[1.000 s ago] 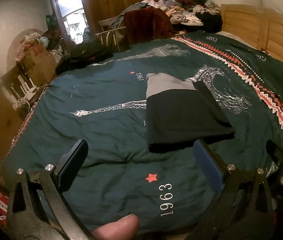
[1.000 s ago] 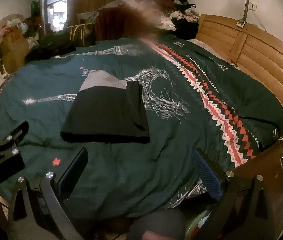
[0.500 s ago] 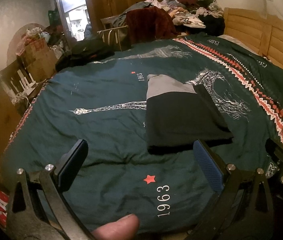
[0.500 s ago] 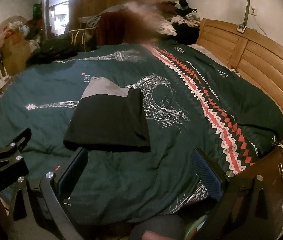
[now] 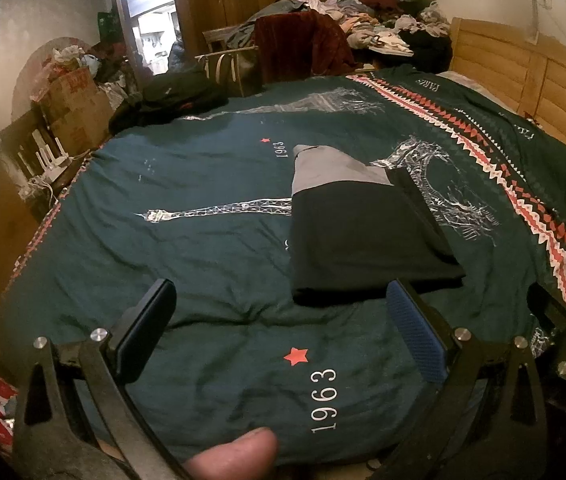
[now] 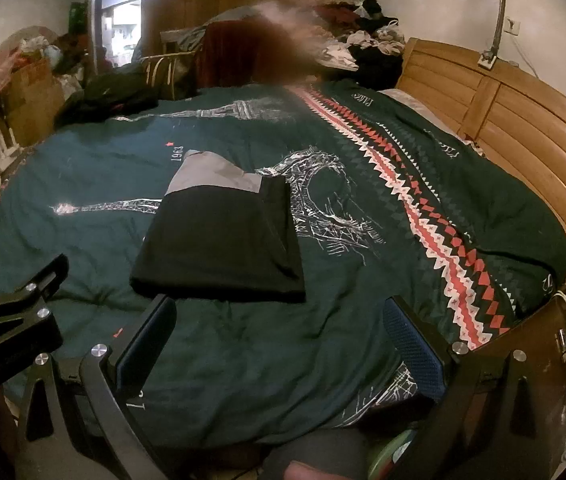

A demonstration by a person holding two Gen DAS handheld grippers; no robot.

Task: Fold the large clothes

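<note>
A folded black and grey garment (image 5: 359,228) lies flat on the dark green bedspread (image 5: 211,184), also in the right wrist view (image 6: 223,240). My left gripper (image 5: 279,328) is open and empty, held above the bed's near edge just short of the garment's near left corner. My right gripper (image 6: 279,332) is open and empty, just short of the garment's near right edge. The left gripper's frame (image 6: 7,320) shows at the left of the right wrist view.
A wooden headboard (image 6: 515,120) runs along the right. Piles of clothes (image 5: 371,28) and a chair with a dark red garment (image 5: 303,48) stand beyond the far edge. Boxes and clutter (image 5: 71,96) fill the left, near a doorway (image 5: 151,28).
Both grippers have crept slightly toward the folded garment, which sits a little closer to the fingers in both views. The garment itself has not moved.
</note>
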